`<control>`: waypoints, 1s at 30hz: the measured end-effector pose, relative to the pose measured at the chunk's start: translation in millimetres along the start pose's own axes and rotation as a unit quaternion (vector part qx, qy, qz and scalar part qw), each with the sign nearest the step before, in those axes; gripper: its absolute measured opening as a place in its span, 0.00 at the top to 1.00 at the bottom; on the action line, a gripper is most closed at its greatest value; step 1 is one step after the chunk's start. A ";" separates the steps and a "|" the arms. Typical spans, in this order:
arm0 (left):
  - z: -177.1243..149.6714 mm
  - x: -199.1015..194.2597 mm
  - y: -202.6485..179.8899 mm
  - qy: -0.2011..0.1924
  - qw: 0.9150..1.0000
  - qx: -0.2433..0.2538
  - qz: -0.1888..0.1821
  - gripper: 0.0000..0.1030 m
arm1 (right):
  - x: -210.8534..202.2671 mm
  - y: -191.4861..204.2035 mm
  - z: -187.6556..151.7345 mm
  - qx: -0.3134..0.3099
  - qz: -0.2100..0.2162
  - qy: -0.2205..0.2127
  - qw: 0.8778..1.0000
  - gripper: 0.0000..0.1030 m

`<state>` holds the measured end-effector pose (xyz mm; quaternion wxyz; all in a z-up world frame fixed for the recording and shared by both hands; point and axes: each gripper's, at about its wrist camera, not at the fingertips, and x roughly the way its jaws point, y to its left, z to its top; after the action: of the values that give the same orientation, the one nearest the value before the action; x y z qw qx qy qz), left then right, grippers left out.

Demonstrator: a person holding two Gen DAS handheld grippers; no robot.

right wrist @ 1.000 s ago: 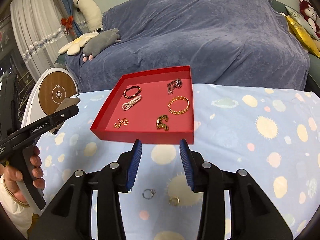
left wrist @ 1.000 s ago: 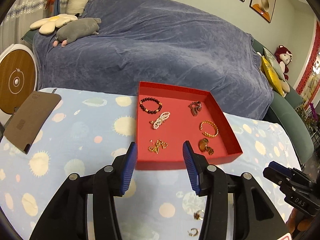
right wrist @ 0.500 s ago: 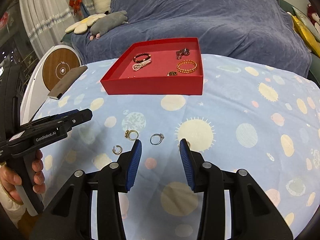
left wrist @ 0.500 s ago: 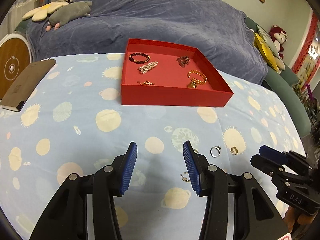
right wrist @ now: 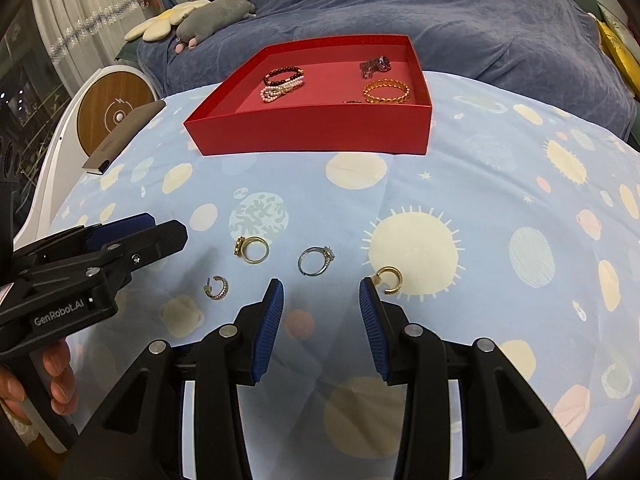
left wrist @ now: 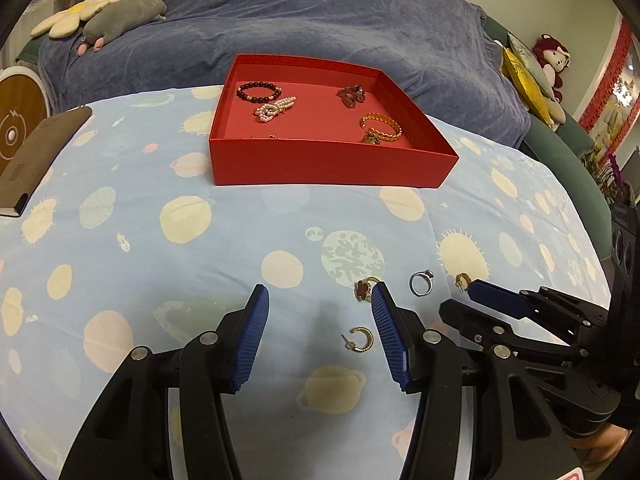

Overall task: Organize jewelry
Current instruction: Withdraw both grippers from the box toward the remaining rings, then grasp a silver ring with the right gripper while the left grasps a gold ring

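A red tray [left wrist: 320, 168] [right wrist: 312, 132] holds a dark bead bracelet [left wrist: 258, 92], a pearl piece [left wrist: 274, 110], a gold bangle [right wrist: 386, 92] and a dark clip [right wrist: 374, 66]. On the cloth lie a gold hoop earring [left wrist: 360, 340] [right wrist: 218, 287], a gold ring with a red clover [left wrist: 366, 289] [right wrist: 252, 249], a silver ring [left wrist: 421, 282] [right wrist: 316, 261] and a second gold hoop [right wrist: 388, 279]. My left gripper [left wrist: 320, 332] is open, the first hoop between its fingers. My right gripper [right wrist: 321, 312] is open just short of the silver ring.
The table wears a light blue cloth with planet prints [right wrist: 500, 200]. A brown notebook [left wrist: 36, 156] lies at its left edge. A blue-covered sofa [left wrist: 320, 20] with plush toys stands behind. A round wooden device [right wrist: 114, 114] stands at the left.
Both grippers have pulled back from the tray and dropped toward the loose rings and earrings on the cloth, which now lie right at the fingertips. Both stay open.
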<state>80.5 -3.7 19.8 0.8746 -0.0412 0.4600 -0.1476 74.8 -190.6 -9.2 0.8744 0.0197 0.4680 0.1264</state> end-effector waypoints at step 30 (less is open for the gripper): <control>-3.7 13.0 7.8 0.026 1.000 -0.015 -0.008 0.50 | 13.9 -7.8 8.5 0.011 -0.019 -0.005 1.000 0.95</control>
<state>86.1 0.1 5.8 0.8606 -0.0540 0.4842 -0.1484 90.8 -194.1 -17.0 0.8787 0.0204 0.4654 0.1045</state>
